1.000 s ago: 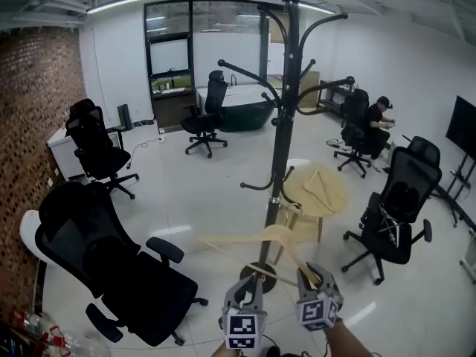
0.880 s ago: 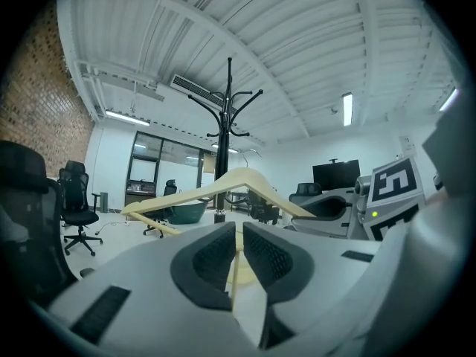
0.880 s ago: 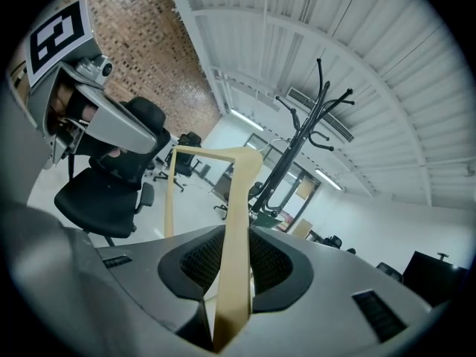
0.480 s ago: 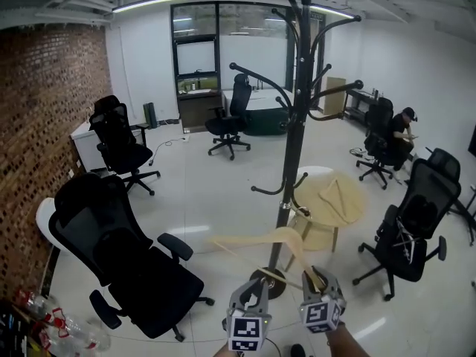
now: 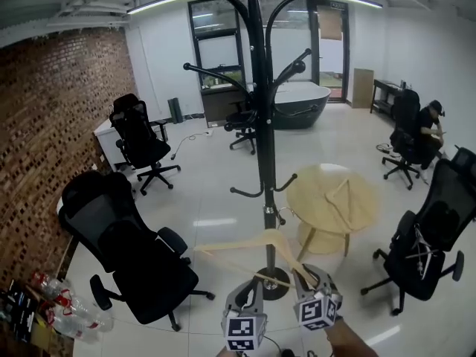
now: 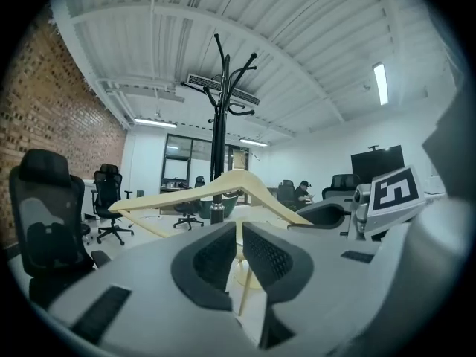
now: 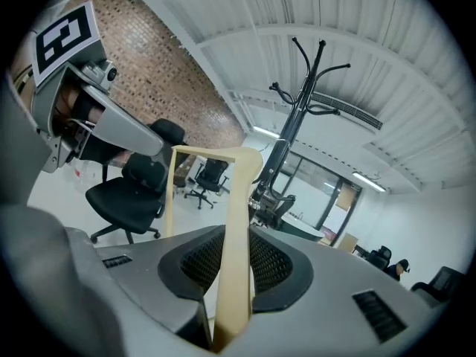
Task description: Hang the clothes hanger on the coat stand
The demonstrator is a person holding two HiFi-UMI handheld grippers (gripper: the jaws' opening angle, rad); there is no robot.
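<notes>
A pale wooden clothes hanger (image 5: pixel 245 242) hangs low in the head view, just in front of the black coat stand (image 5: pixel 262 140). My right gripper (image 5: pixel 306 274) is shut on one arm of the hanger (image 7: pixel 239 222), which runs up between its jaws toward the stand (image 7: pixel 286 151). My left gripper (image 5: pixel 249 287) is beside it, below the hanger's lower bar. Its jaws (image 6: pixel 238 233) are closed to a thin slit with nothing between them. In the left gripper view the hanger (image 6: pixel 238 181) arches above the jaws, in front of the stand (image 6: pixel 218 125).
A round wooden table (image 5: pixel 331 195) with a second hanger (image 5: pixel 343 195) on it stands right of the stand. Black office chairs (image 5: pixel 130 251) (image 5: pixel 428 244) flank me. A brick wall (image 5: pixel 37 140) runs along the left, with bottles (image 5: pixel 59 303) at its foot. A person (image 5: pixel 428 129) sits far right.
The view has swung: the coat stand now sits left of centre and reaches past the top edge. Both grippers and the hanger keep their places low in the view.
</notes>
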